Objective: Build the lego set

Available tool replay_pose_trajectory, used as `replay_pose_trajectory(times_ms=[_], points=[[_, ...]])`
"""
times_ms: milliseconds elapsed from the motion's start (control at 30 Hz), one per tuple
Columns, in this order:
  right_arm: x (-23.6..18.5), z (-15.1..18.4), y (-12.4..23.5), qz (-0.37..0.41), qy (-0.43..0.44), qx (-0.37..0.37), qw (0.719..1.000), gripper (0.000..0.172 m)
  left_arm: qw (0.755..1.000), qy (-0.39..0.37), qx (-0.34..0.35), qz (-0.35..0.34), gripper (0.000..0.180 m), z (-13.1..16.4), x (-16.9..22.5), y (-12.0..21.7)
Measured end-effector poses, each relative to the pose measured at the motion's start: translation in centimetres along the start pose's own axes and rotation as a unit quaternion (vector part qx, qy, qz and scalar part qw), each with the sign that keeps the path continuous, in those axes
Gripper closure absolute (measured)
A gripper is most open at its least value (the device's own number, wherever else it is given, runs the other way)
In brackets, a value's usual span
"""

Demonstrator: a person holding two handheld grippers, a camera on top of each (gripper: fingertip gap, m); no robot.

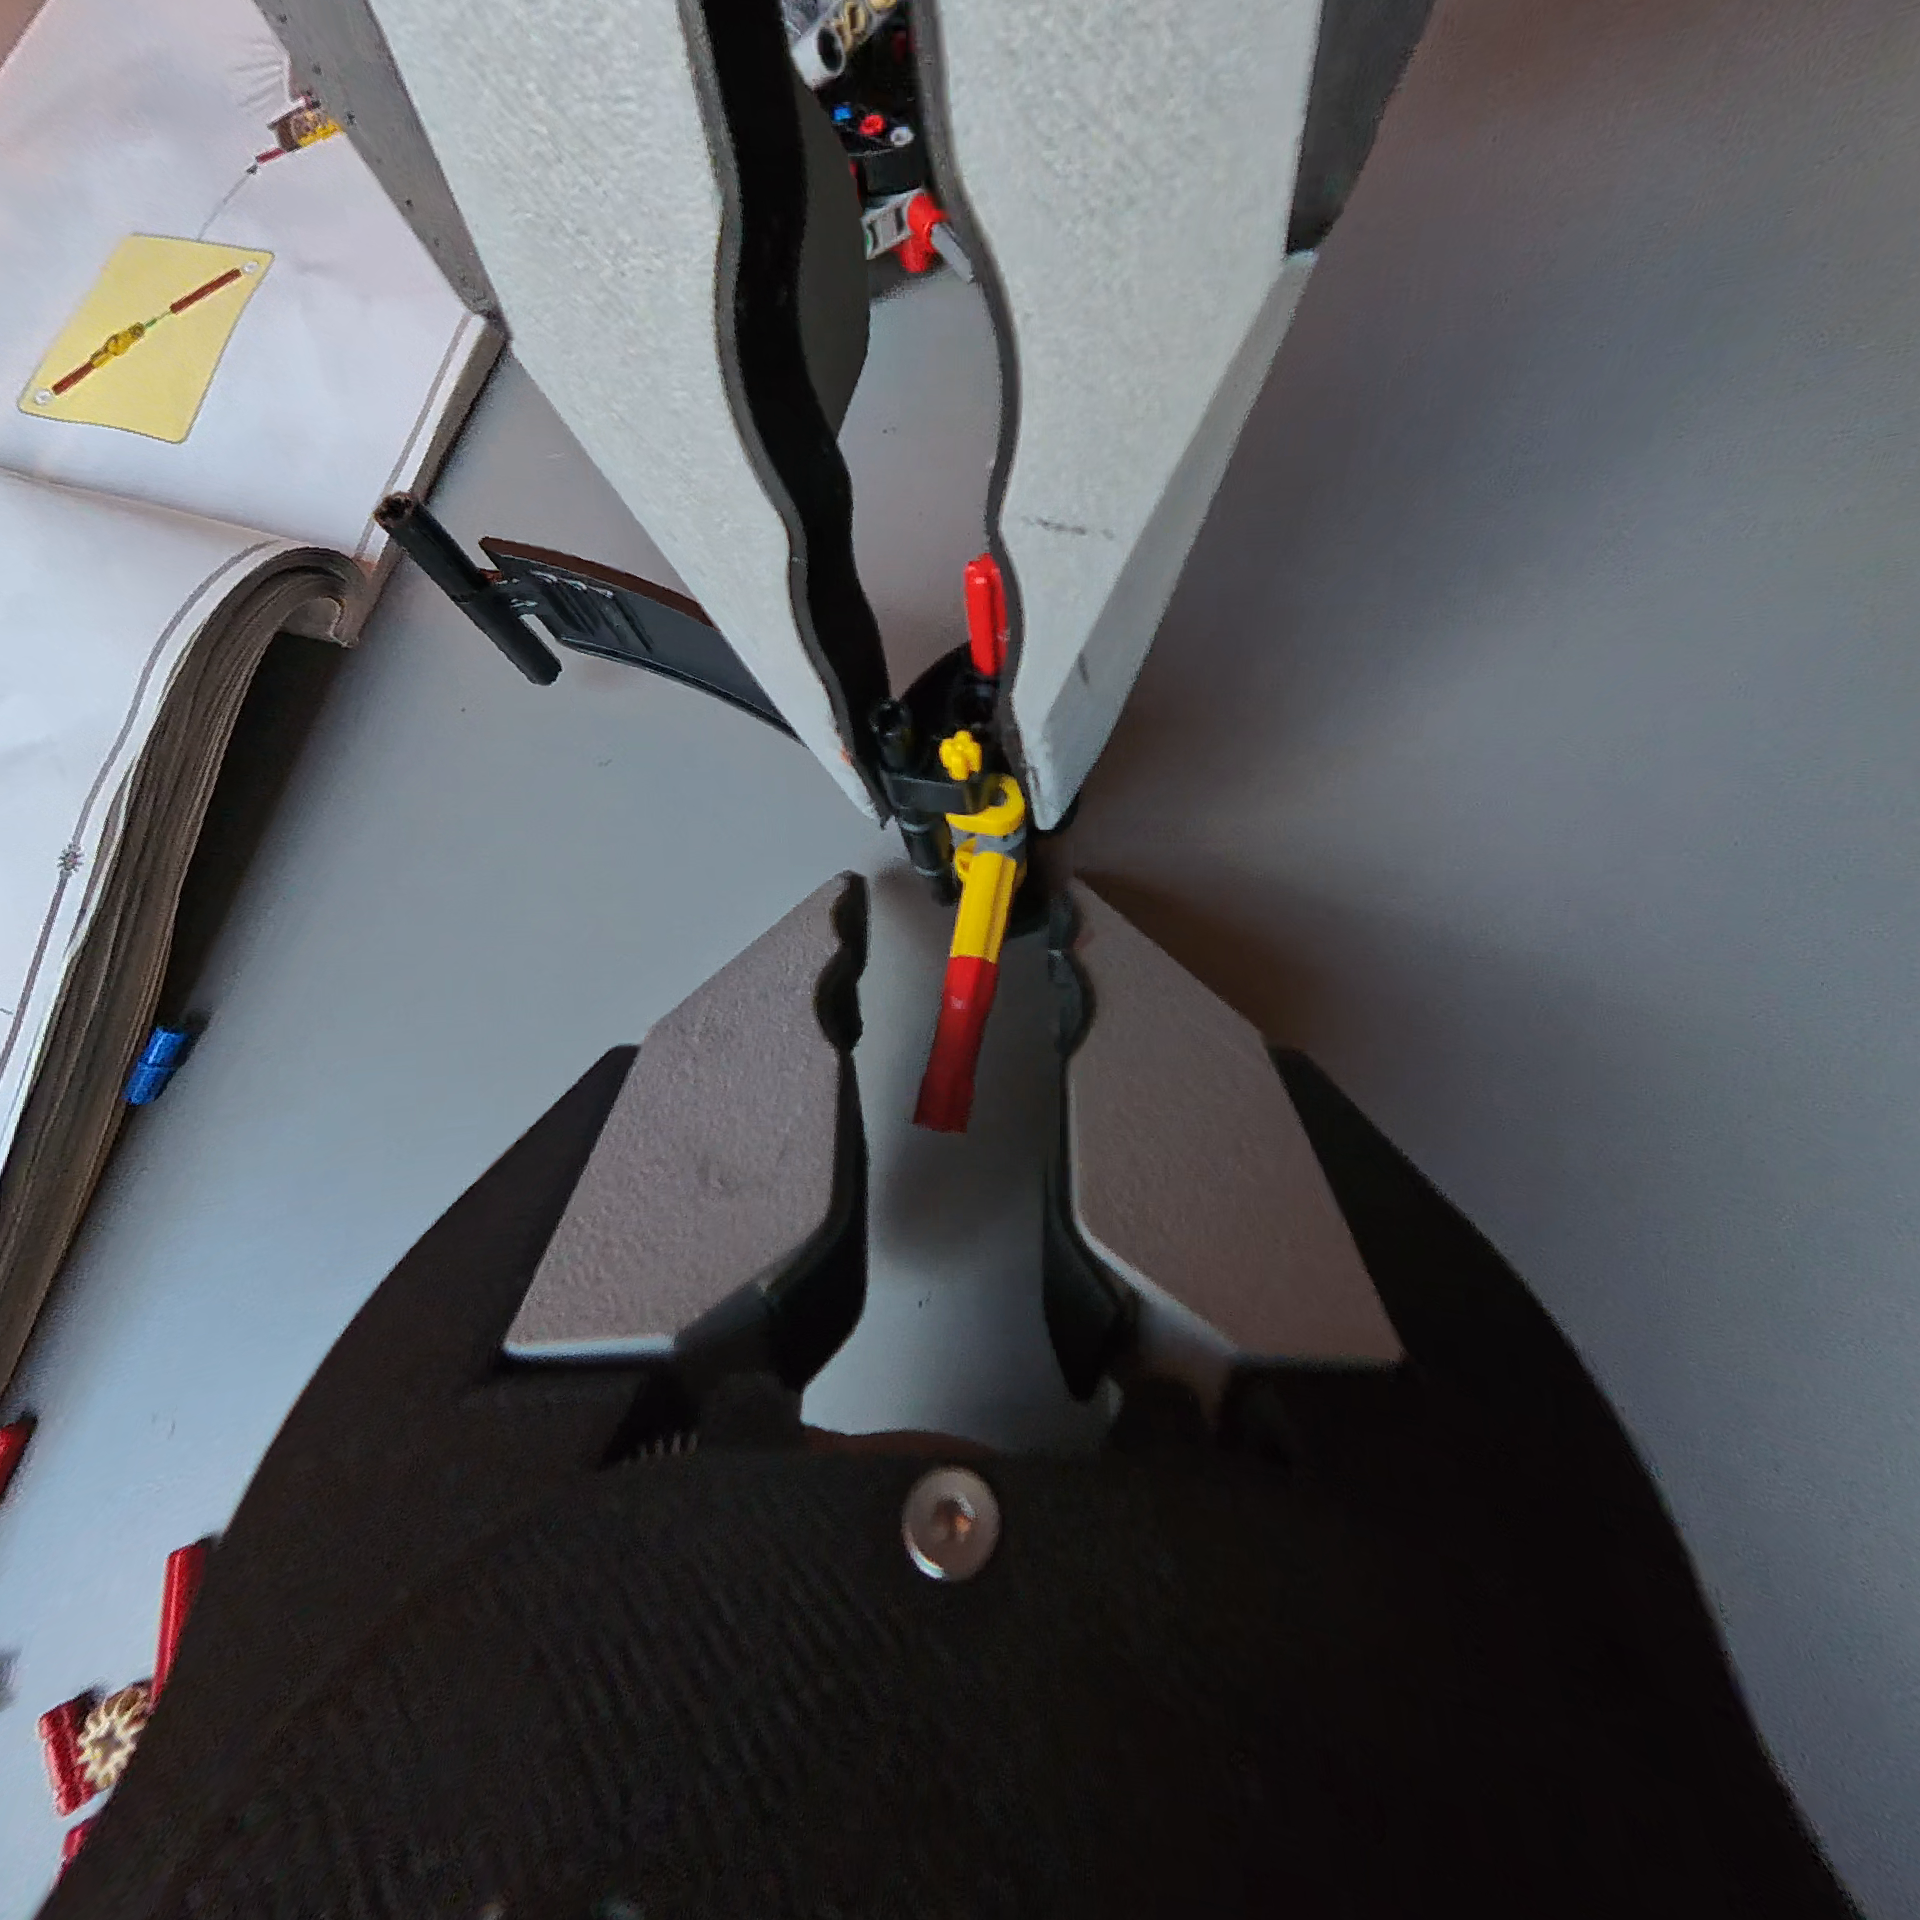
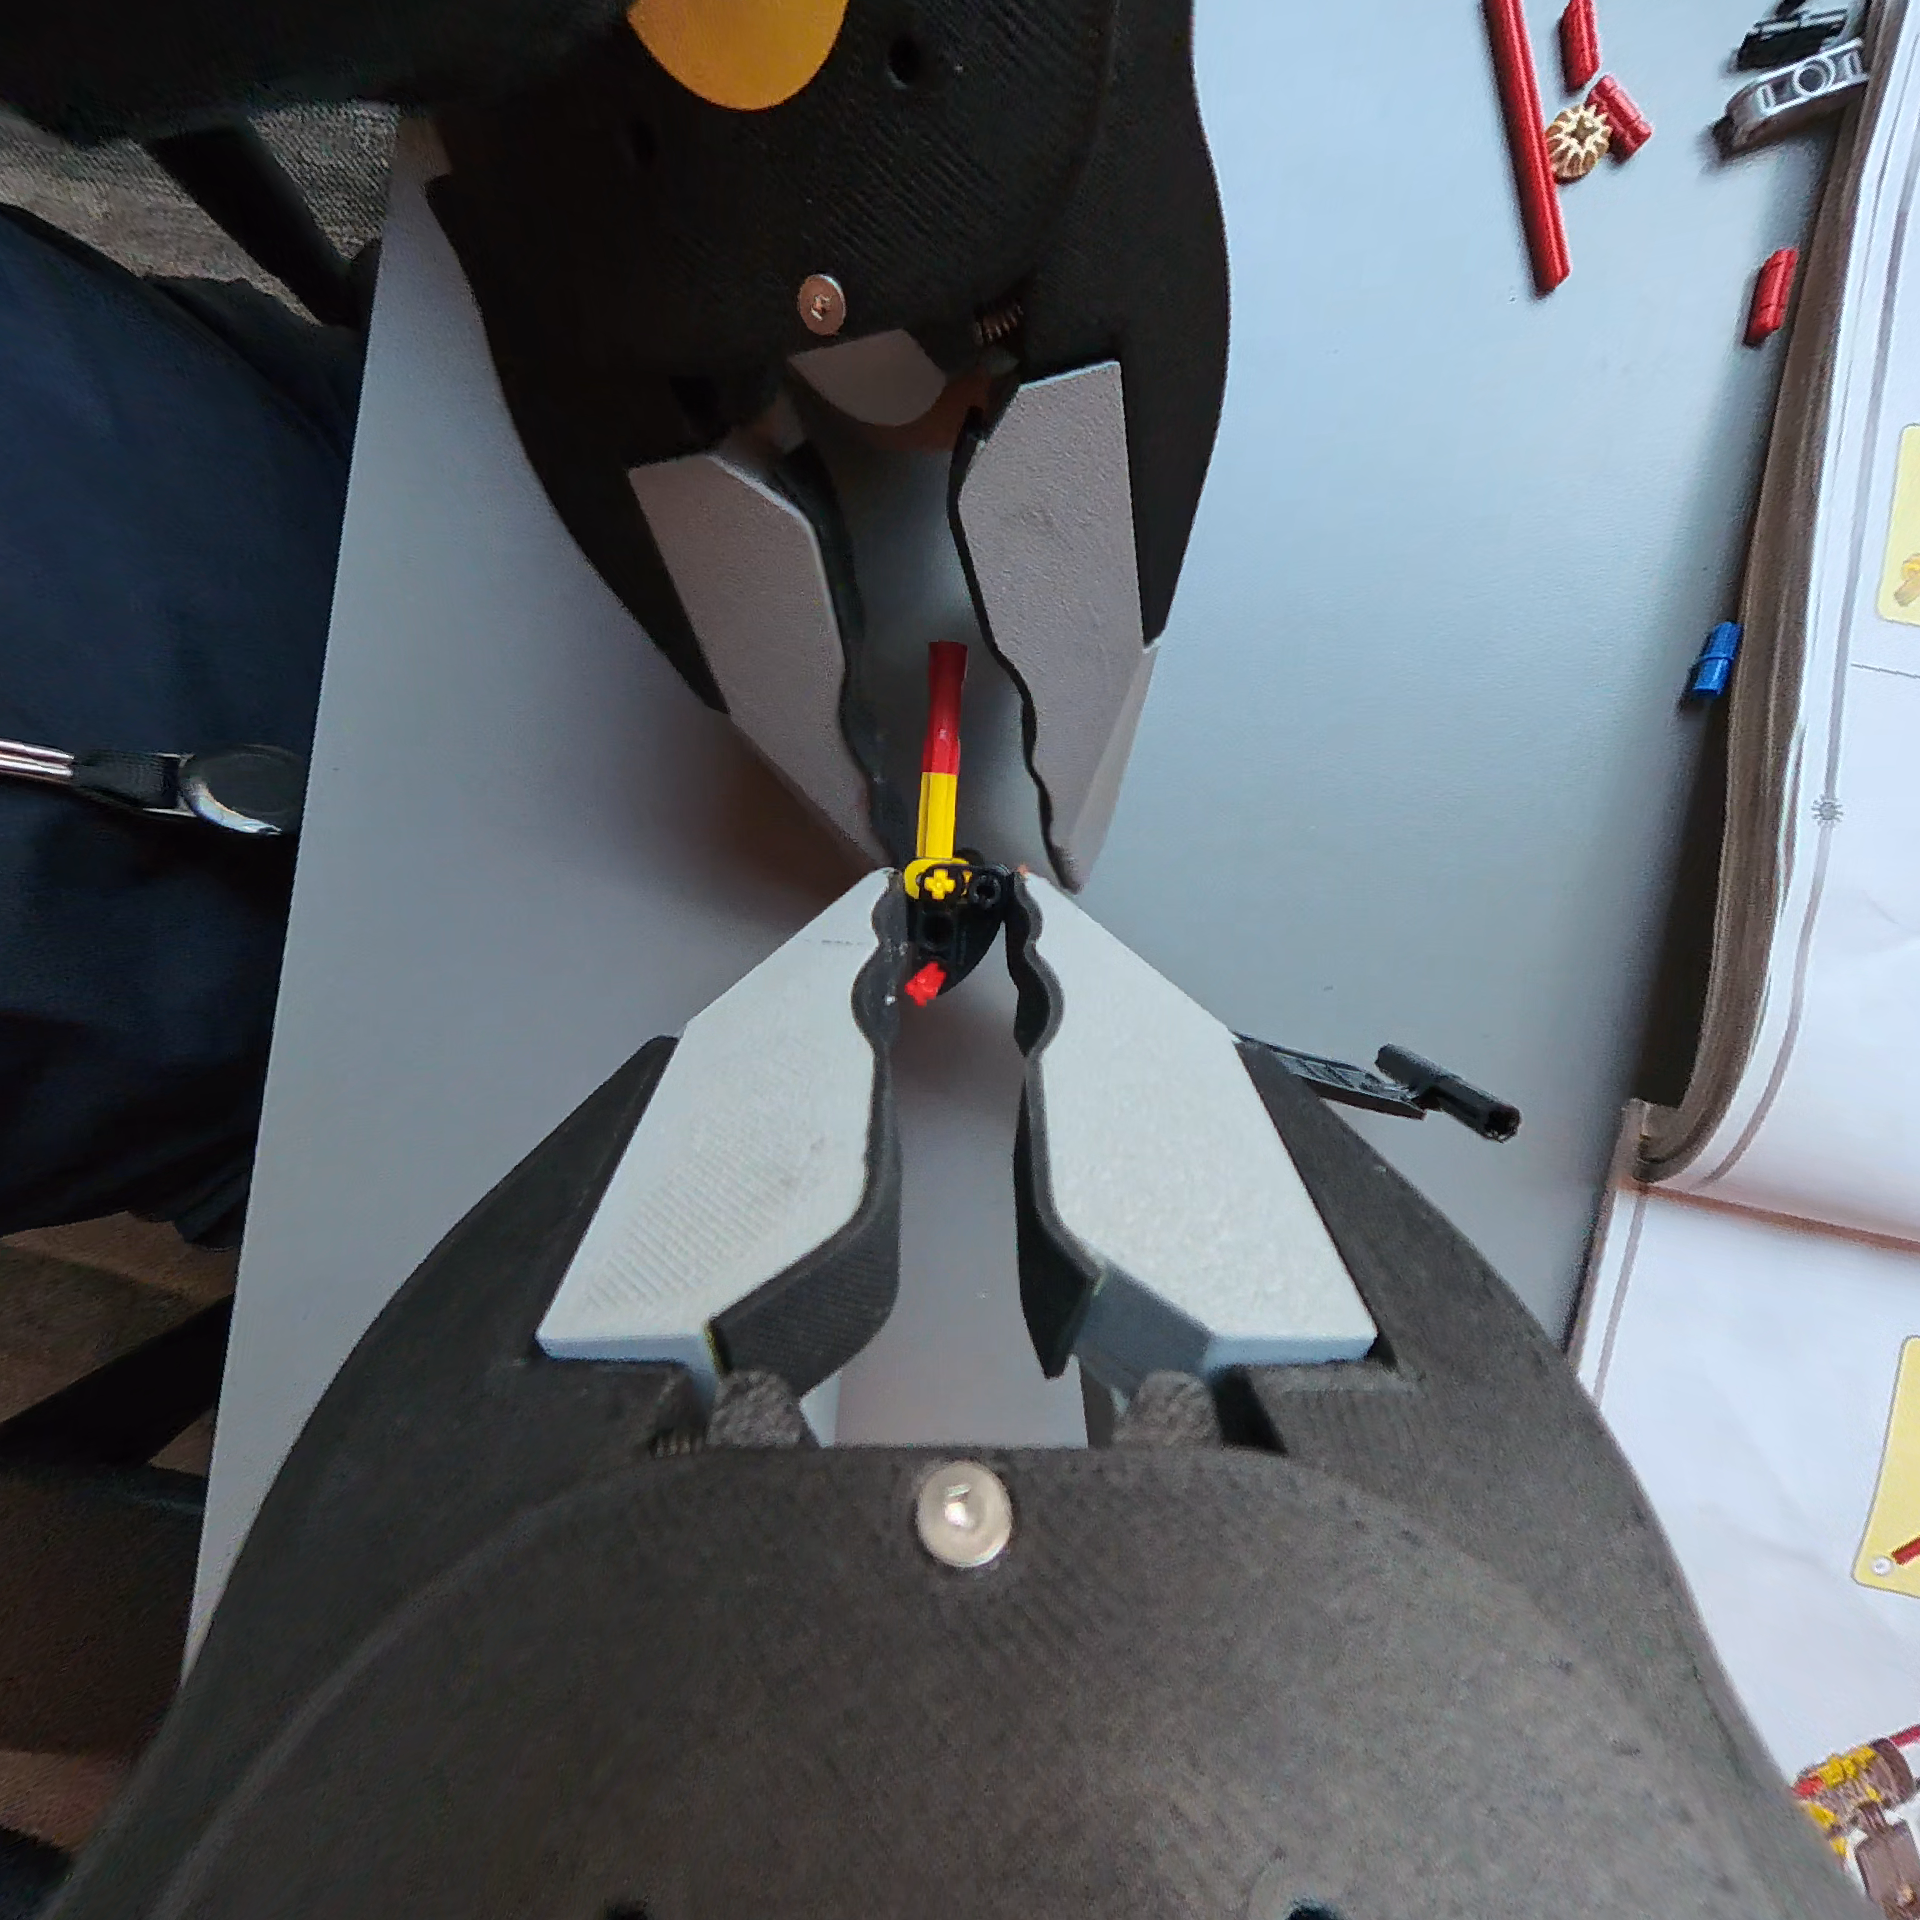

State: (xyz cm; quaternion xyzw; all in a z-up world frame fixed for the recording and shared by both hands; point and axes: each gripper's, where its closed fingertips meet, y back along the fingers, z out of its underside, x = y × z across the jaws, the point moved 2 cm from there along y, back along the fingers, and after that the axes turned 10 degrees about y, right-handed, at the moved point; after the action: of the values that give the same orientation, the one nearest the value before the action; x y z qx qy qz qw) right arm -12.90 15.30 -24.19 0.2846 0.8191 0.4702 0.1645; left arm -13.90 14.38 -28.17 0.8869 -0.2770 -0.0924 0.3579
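A small black toy-brick assembly (image 2: 951, 935) carries a yellow connector (image 1: 982, 821) and short red pins. A yellow and red rod (image 1: 961, 1008) sticks out of it. My right gripper (image 2: 954, 883) is shut on the black assembly, with both pads pressed on its sides. In the left wrist view the right gripper (image 1: 961, 810) comes down from the top. My left gripper (image 1: 961, 888) faces it tip to tip and is open. The rod (image 2: 940, 748) lies between the left gripper's fingers (image 1: 748, 1091) with a gap on each side. The left gripper also shows in the right wrist view (image 2: 977, 864).
An open instruction booklet (image 1: 208, 312) lies beside the grippers on the grey table (image 1: 1455, 727). A black curved panel with a tube (image 1: 582, 613), a blue piece (image 1: 156, 1060), red parts and a tan gear (image 2: 1579, 130) lie near it. The table edge (image 2: 343, 727) and a person's dark clothing (image 2: 125, 727) show. The grippers are tip to tip, or close to it. The blue piece (image 1: 156, 1060) is about equally far from each gripper, around 15 cm. Seen from the right wrist view (image 2: 1709, 664) as well.
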Motion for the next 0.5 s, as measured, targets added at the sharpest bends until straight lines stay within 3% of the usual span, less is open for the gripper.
replay_pose_trajectory(times_ms=[100, 333, 500], points=[[-0.34, 0.27, 0.28, 0.01, 0.027, 0.007, 1.0, 0.155, 1.0, -0.021, 0.001, -0.008, 0.166, 0.03, 0.1, -0.04], [-0.46, 0.36, 0.37, -0.003, 0.078, 0.015, 0.997, 0.155, 0.998, -0.054, 0.007, -0.007, 0.161, -0.04, -0.11, 0.0], [0.04, 0.22, 0.17, -0.028, 0.054, 0.001, 0.998, 0.155, 0.999, -0.052, 0.007, 0.004, 0.157, 0.3, -0.42, 0.43]])
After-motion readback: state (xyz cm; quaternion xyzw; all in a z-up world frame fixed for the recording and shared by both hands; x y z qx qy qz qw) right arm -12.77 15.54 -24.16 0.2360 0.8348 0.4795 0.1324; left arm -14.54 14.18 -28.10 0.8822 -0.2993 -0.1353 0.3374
